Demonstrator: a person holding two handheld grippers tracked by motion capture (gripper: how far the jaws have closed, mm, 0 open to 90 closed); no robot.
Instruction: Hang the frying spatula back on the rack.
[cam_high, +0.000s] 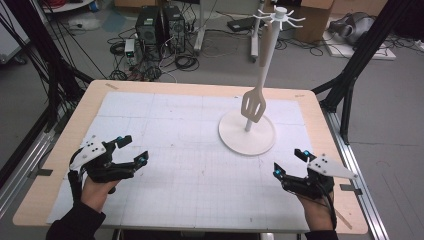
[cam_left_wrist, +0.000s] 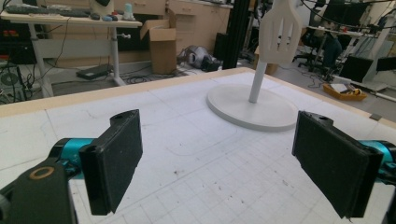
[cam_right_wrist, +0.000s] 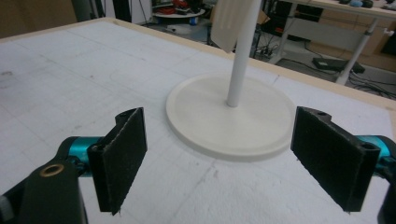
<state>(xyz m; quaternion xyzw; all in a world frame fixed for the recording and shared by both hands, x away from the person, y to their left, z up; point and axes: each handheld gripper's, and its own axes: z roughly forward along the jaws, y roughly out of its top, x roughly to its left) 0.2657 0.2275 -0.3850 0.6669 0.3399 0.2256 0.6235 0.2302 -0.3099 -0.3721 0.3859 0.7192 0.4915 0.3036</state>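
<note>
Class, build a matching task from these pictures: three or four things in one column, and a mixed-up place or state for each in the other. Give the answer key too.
Things:
1. spatula
2. stand
3. left gripper
4. cardboard box

Places or states:
A. on the floor past the table
B. hangs from a hook by its handle
C. open, near the table's front left
D. round base sits on the white mat

Pairs: 1-B, 2-D, 3-C, 4-A
</note>
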